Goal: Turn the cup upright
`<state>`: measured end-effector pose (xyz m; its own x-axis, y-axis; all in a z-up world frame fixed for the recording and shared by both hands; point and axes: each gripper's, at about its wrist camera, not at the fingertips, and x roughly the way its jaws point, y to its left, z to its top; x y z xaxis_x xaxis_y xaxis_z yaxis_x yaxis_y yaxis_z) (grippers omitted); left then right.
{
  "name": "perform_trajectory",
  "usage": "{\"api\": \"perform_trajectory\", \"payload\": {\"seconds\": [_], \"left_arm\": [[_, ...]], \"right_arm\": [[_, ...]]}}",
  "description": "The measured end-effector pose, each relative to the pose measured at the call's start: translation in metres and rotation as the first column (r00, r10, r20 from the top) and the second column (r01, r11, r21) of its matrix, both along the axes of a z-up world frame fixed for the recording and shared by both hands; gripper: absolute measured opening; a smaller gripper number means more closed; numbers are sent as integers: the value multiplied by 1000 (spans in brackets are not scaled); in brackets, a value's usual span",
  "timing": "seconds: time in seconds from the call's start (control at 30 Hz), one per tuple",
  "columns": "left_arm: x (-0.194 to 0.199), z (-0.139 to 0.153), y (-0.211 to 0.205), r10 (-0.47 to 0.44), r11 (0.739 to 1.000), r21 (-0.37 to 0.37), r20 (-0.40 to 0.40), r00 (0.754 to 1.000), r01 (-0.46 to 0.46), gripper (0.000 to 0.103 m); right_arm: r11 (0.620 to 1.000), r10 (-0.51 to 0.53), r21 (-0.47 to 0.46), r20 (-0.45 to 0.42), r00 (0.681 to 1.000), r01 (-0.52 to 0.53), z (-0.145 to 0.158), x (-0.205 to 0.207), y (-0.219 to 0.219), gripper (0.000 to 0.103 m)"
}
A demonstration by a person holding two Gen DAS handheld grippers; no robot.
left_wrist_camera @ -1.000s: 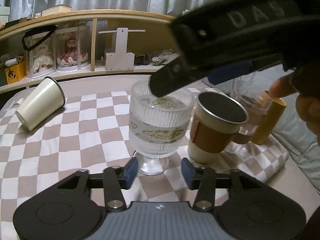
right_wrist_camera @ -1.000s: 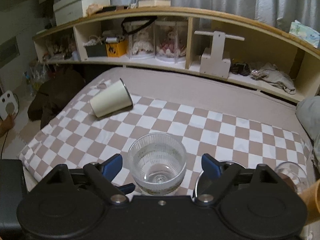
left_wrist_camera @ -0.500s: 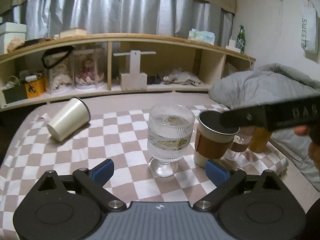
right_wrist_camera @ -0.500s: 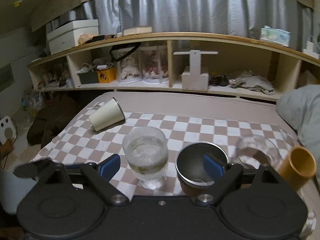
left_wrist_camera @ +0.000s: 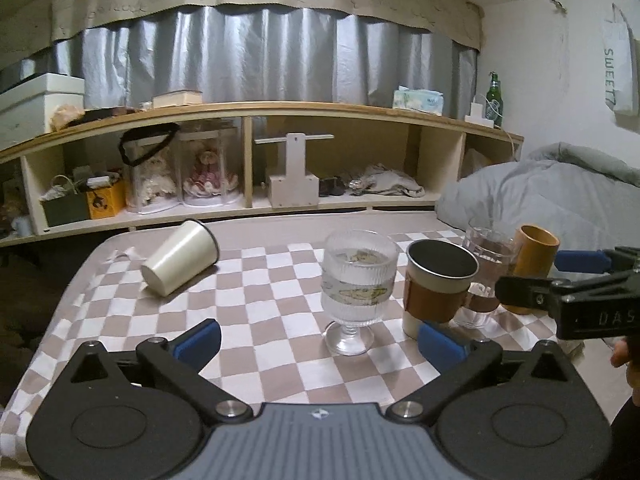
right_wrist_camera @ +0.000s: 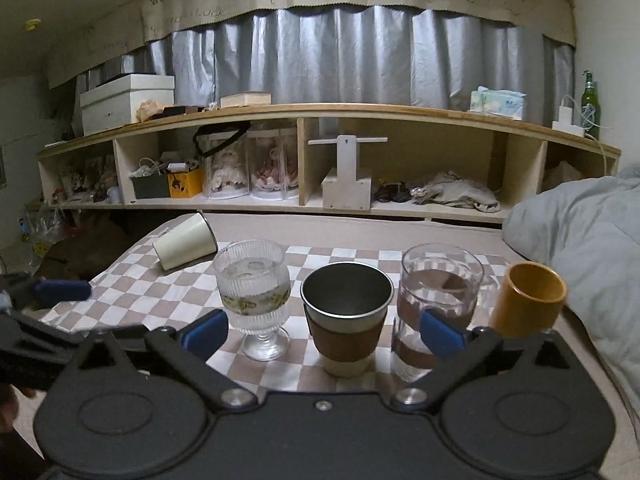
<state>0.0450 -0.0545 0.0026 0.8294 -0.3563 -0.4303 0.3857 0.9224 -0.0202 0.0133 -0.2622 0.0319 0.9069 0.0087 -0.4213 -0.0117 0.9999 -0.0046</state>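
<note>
Both wrist cameras sit low over the near edge of the checkered cloth [left_wrist_camera: 256, 296], facing the far wooden shelf [left_wrist_camera: 320, 110] and grey curtain [right_wrist_camera: 360, 52]. The left view stands further left, with the ribbed goblet [left_wrist_camera: 359, 280] near centre. The right view stands further right, close behind the sleeved metal cup [right_wrist_camera: 346, 312]. Both share the row of upright cups and the tipped cream cup [right_wrist_camera: 186, 246] at far left
</note>
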Motion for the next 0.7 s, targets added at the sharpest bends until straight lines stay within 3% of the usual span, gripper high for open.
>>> {"api": "perform_trajectory", "payload": {"seconds": [0.33, 0.7], "left_arm": [[-8, -3, 22, 37, 998, -44, 10, 999, -36, 103], [-6, -4, 24, 60, 997, -42, 23, 998, -59, 103]], "right_arm": [[999, -35, -20, 44, 998, 36, -15, -13, 6, 103], [997, -42, -57, 75, 996, 47, -23, -20, 11, 103]]}}
